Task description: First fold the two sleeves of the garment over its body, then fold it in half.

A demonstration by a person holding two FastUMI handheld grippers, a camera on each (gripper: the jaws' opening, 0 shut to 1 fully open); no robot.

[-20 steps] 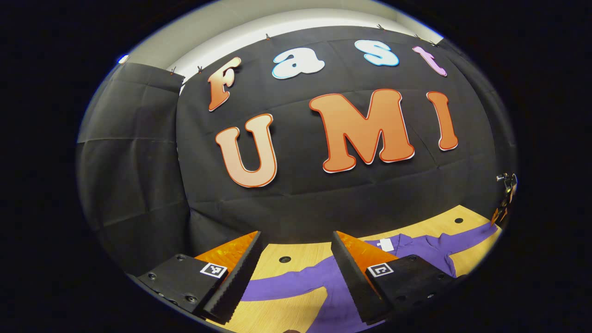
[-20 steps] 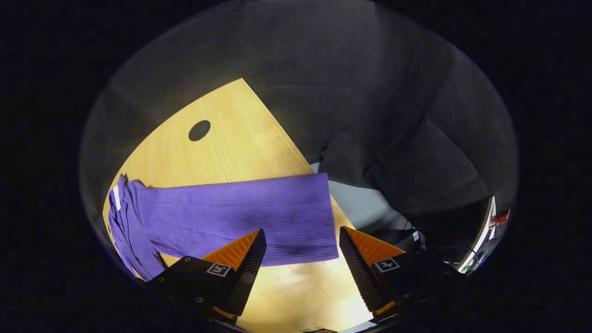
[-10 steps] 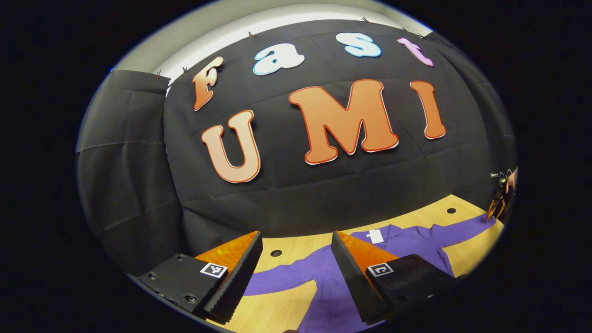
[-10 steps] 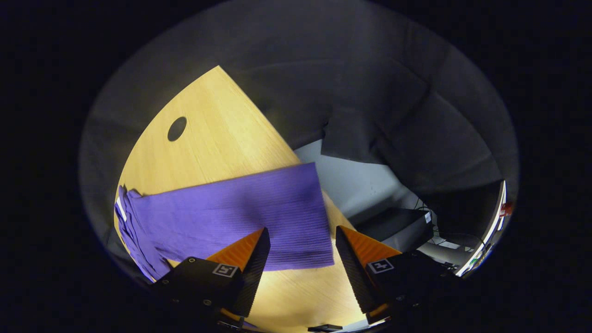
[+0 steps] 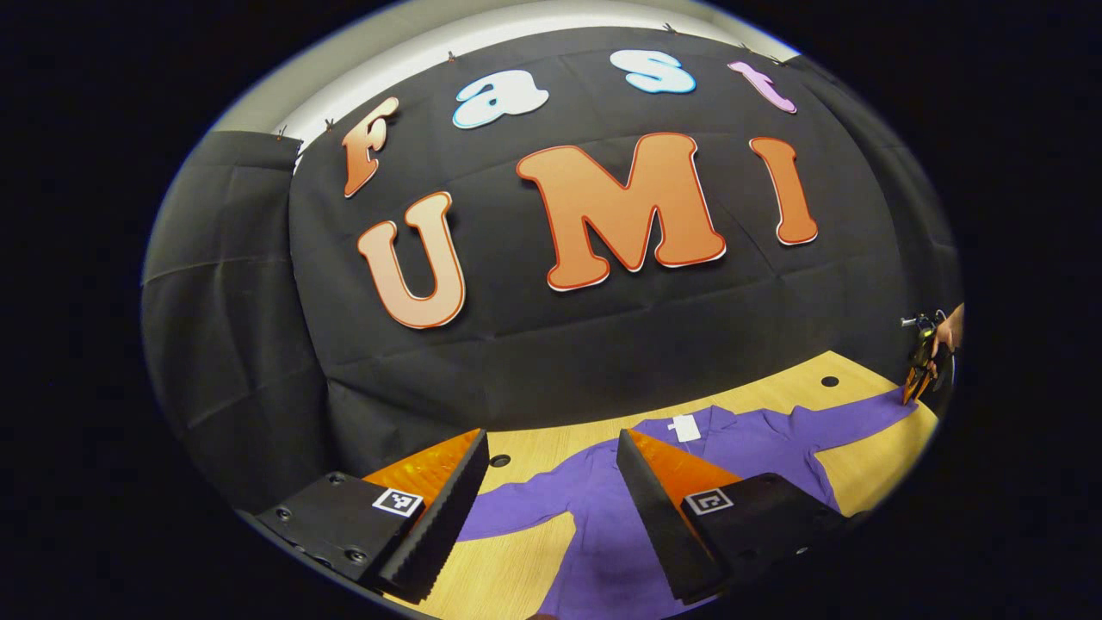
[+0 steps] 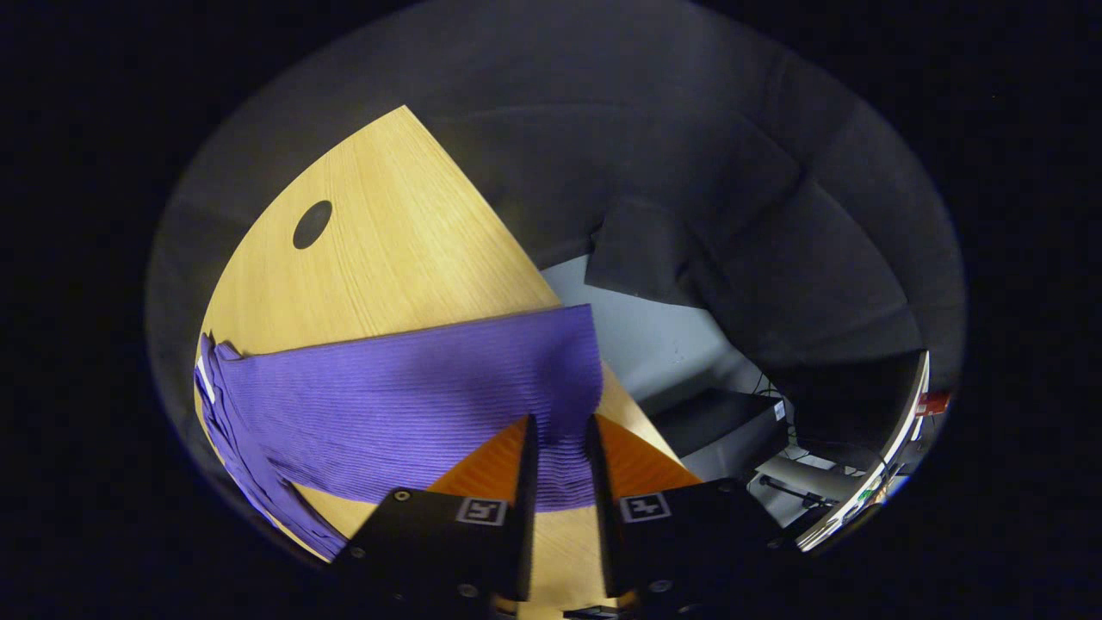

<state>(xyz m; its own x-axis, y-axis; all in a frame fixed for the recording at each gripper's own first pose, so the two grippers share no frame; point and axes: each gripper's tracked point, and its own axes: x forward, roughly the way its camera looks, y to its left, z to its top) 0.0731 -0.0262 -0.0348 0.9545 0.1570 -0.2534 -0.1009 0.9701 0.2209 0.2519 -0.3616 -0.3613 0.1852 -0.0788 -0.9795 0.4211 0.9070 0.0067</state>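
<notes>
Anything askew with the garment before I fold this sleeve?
One thing: the sleeve's cuff end hangs past the table's edge, over the floor. The right gripper has closed on that cuff. The rest of the garment lies flat.

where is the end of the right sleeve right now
In the right gripper view the sleeve end lies at the wooden table's edge, pinched between the right claw's fingers. In the left gripper view it reaches far right, at that claw.

A recording booth: black cloth walls (image 5: 551, 344) around a wooden table (image 6: 387, 250).
</notes>
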